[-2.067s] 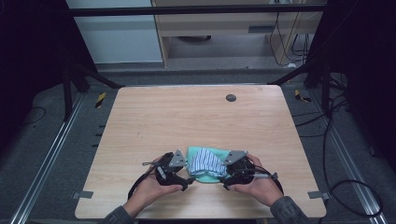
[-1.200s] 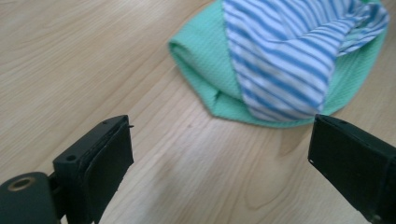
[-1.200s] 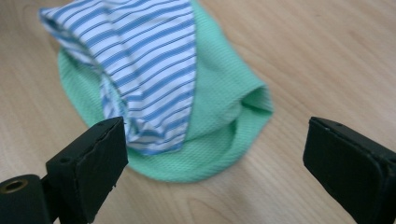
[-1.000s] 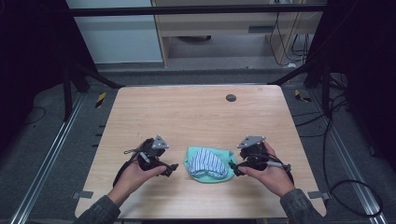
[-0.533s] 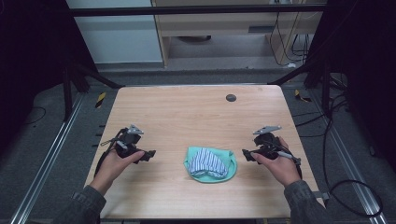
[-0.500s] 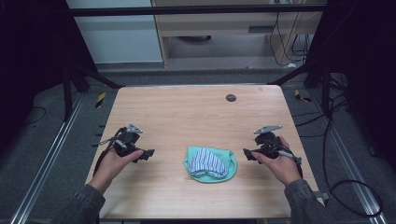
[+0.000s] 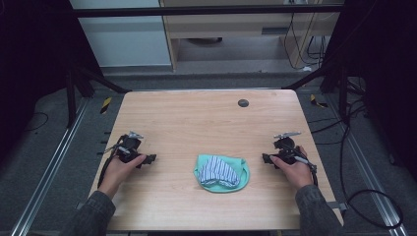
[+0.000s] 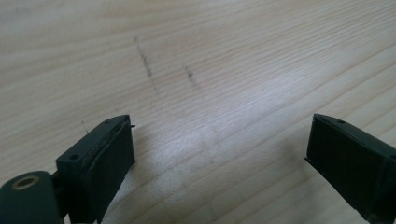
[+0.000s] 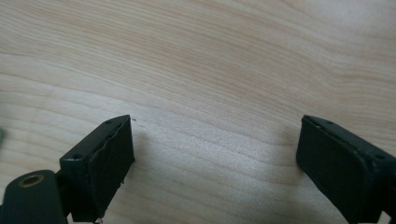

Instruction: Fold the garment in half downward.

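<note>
A folded bundle of cloth (image 7: 221,172), green with a blue-and-white striped piece on top, lies on the wooden table (image 7: 206,118) near its front edge, midway between the hands. My left gripper (image 7: 147,159) rests low on the table well left of the cloth, its jaws wide apart over bare wood (image 8: 219,154). To the right of the cloth my right gripper (image 7: 266,158) also sits low and open, and nothing lies between its jaws (image 9: 215,154). Neither gripper touches the cloth.
A small dark round disc (image 7: 243,103) sits near the table's far edge. Faint pencil-like marks (image 8: 144,60) streak the wood ahead of the left gripper. Metal frame rails and cables run along both sides of the table.
Both grippers let go of the cloth bundle and drew apart, the left one leftward, the right one rightward. The cloth stays where it lay.
</note>
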`<action>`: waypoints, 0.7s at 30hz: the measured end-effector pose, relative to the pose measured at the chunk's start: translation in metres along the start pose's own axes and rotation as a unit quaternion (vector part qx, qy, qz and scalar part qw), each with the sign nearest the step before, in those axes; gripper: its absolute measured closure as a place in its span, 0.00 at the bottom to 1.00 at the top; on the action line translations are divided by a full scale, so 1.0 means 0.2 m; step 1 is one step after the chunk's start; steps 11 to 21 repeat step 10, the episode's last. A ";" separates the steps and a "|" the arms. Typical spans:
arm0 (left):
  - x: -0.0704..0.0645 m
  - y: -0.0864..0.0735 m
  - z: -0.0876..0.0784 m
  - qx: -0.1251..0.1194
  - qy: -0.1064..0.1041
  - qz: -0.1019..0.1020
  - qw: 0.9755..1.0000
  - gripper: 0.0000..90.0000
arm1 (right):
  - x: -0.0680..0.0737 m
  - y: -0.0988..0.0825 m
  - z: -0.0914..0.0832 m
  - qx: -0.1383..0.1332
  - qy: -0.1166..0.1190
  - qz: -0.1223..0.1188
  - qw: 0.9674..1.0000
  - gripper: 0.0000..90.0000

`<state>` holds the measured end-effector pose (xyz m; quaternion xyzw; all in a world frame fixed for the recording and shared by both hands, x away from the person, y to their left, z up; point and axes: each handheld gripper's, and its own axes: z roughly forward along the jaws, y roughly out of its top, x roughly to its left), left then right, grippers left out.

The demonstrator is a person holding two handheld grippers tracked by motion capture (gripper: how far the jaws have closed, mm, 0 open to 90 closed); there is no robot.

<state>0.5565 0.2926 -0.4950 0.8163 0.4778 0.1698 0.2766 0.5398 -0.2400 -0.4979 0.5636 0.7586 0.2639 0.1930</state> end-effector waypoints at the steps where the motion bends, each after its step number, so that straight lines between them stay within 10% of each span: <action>1: 0.00 -0.01 0.00 -0.009 0.005 0.000 1.000 0.06 | 0.00 -0.01 0.01 -0.012 -0.004 0.001 1.000 0.09; 7: 0.00 -0.07 0.02 -0.071 0.011 -0.011 0.997 0.03 | -0.01 -0.05 0.04 -0.058 -0.012 0.009 0.998 0.01; 21: -0.01 -0.08 0.02 -0.069 0.014 -0.010 0.997 0.02 | 0.00 -0.07 0.04 -0.071 -0.021 0.020 0.997 0.00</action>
